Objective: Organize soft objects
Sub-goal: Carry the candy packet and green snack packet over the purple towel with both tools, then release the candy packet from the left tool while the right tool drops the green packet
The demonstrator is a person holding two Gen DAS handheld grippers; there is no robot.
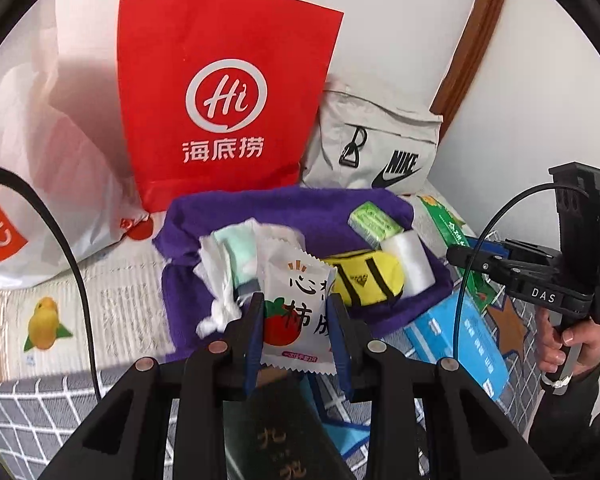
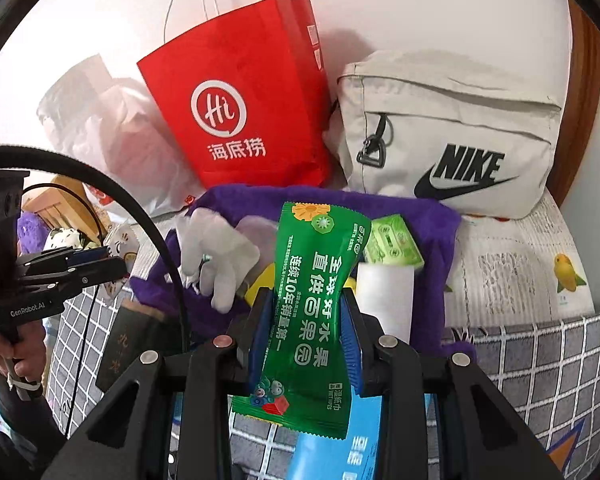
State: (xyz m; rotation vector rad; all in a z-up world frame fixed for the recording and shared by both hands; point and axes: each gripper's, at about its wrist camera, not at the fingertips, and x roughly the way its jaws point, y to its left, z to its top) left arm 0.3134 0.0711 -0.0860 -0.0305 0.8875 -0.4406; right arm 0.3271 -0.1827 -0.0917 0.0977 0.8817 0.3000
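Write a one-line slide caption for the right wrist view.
Right gripper fingers pinch a green wet-wipe packet above a purple cloth.

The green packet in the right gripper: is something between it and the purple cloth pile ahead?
Nothing visible blocks it. The green packet, clamped in the right gripper, hangs just before the purple cloth, with only open air between.
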